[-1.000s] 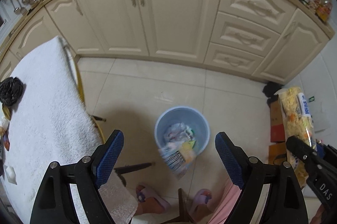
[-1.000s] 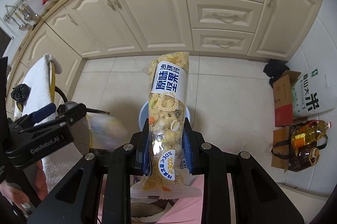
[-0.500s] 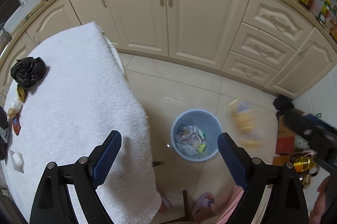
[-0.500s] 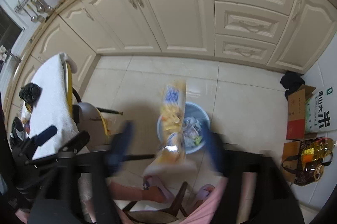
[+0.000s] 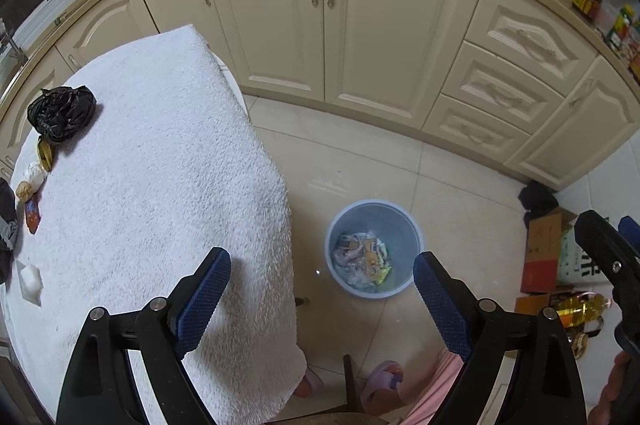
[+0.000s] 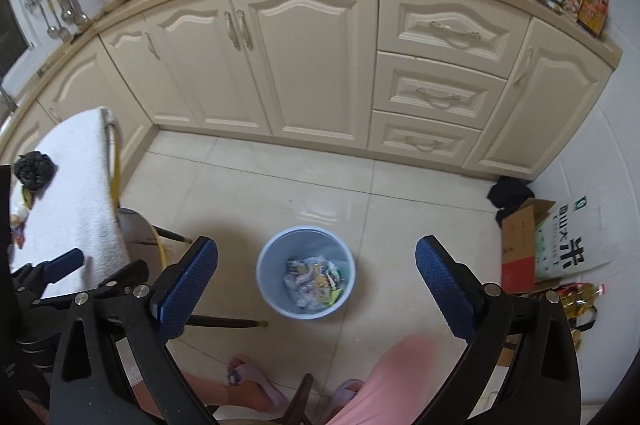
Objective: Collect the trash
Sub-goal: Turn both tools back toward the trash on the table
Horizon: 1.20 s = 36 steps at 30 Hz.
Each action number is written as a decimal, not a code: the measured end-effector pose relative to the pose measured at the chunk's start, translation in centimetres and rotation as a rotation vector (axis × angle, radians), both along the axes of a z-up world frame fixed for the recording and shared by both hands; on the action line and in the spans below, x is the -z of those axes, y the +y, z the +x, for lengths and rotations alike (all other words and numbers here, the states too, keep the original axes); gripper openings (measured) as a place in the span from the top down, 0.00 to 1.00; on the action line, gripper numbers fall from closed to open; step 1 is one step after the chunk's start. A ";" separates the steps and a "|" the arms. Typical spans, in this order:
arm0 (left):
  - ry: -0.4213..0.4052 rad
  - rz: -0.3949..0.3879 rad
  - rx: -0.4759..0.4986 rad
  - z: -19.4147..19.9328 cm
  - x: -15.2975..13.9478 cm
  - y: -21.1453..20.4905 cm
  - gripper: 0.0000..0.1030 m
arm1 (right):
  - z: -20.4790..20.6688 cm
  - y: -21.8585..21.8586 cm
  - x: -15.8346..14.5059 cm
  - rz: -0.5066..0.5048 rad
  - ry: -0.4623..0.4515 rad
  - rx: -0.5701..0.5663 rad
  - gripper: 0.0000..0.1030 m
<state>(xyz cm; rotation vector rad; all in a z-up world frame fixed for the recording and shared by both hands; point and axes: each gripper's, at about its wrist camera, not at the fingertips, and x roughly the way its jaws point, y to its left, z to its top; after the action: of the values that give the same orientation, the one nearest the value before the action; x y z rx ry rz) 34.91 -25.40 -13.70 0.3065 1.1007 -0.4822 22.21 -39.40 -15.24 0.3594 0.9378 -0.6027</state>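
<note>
Both tools gaped wide, nothing held: left tool (image 5: pixel 320 289), right tool (image 6: pixel 316 277). Remaining trash (image 5: pixel 60 113) lay on towel-covered surface (image 5: pixel 152 161), far left of my left tool, nearer arm. Bin (image 6: pixel 306 273) stood on floor below right tool. Small scraps (image 5: pixel 30 185) beside bag, possibly wrappers.
</note>
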 end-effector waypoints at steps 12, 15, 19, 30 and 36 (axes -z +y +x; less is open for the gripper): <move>-0.031 -0.041 -0.050 -3.5 -2.6 5.4 0.13 | -1.5 3.5 -1.5 -0.054 -0.042 -0.035 0.02; -0.057 -0.038 -0.073 -4.6 -3.3 6.8 0.13 | -1.5 5.2 -1.8 -0.086 -0.039 -0.071 0.02; -0.083 -0.056 -0.109 -6.3 -4.5 9.5 0.13 | -1.1 7.5 -2.1 -0.080 -0.054 -0.142 0.02; -0.120 -0.085 -0.246 -8.7 -6.8 18.8 0.13 | 2.1 13.8 -1.9 -0.056 -0.051 -0.303 0.01; -0.117 -0.078 -0.326 -8.4 -7.2 22.8 0.13 | 4.7 17.0 -1.2 -0.037 -0.033 -0.375 0.01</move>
<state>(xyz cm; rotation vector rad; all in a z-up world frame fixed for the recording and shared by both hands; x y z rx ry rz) 26.48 -2.56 -6.51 0.0818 0.9922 -0.2129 26.89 -22.42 -14.04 0.1528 0.9313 -0.2690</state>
